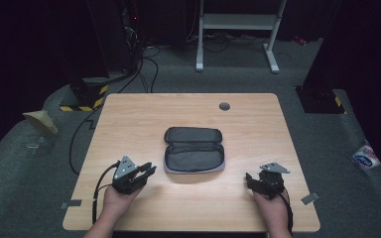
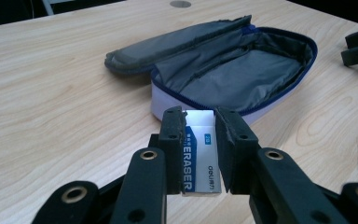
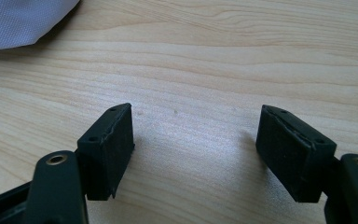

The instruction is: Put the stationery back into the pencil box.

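A white rectangular eraser in a blue-printed paper sleeve (image 2: 200,154) was clamped between the two black jaws of the left gripper (image 2: 200,144), held just above the light wooden table (image 1: 129,119) and close before the near rim of an open grey fabric pencil case with a blue zip (image 2: 233,70). The right gripper (image 3: 196,149) was kept wide open over bare wood, nothing between its pads, well apart from the case.

The eraser (image 2: 200,154) is partly hidden between the left gripper (image 2: 200,149) pads; its label's left part is covered.
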Tool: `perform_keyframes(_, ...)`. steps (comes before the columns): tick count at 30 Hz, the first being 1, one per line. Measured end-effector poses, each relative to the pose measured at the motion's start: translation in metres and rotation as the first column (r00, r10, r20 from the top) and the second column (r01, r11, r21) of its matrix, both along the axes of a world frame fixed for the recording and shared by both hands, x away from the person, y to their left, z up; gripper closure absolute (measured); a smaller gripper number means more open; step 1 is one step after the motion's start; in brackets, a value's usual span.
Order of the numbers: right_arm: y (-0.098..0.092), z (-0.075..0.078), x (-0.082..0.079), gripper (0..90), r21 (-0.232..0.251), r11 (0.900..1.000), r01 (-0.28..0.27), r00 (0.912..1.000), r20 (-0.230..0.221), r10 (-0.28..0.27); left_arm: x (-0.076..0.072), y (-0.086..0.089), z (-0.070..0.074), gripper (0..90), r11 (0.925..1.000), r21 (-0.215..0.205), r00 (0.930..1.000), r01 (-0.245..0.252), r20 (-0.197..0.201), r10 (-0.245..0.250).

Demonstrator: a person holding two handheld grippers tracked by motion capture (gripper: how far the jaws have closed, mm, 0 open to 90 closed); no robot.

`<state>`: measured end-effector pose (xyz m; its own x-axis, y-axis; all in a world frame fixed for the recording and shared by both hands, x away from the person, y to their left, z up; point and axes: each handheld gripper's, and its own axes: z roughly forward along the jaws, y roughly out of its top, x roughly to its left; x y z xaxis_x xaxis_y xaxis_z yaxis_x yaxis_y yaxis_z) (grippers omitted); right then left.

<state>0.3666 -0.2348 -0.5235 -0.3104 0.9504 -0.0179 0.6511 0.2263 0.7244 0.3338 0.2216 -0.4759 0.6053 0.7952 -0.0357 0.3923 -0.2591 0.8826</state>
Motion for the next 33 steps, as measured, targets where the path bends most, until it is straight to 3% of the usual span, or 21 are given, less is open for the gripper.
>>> perform_keyframes(14,0.000,0.000,0.000,27.0,0.000,1.000,0.000,1.0000,0.000,0.000,0.016,-0.016,0.007,72.9,0.9997,-0.003,0.9997,0.023,0.000,-0.023)
perform_keyframes(22,0.000,0.000,0.000,27.0,0.000,1.000,-0.001,1.0000,-0.001,0.001,0.029,-0.023,0.013,72.9,0.9993,-0.022,0.9995,0.030,-0.013,-0.030)
perform_keyframes(33,0.000,0.000,0.001,27.2,-0.002,1.000,-0.005,1.0000,0.002,0.005,0.047,-0.040,0.014,72.9,0.9987,-0.010,0.9979,0.051,-0.039,-0.051)
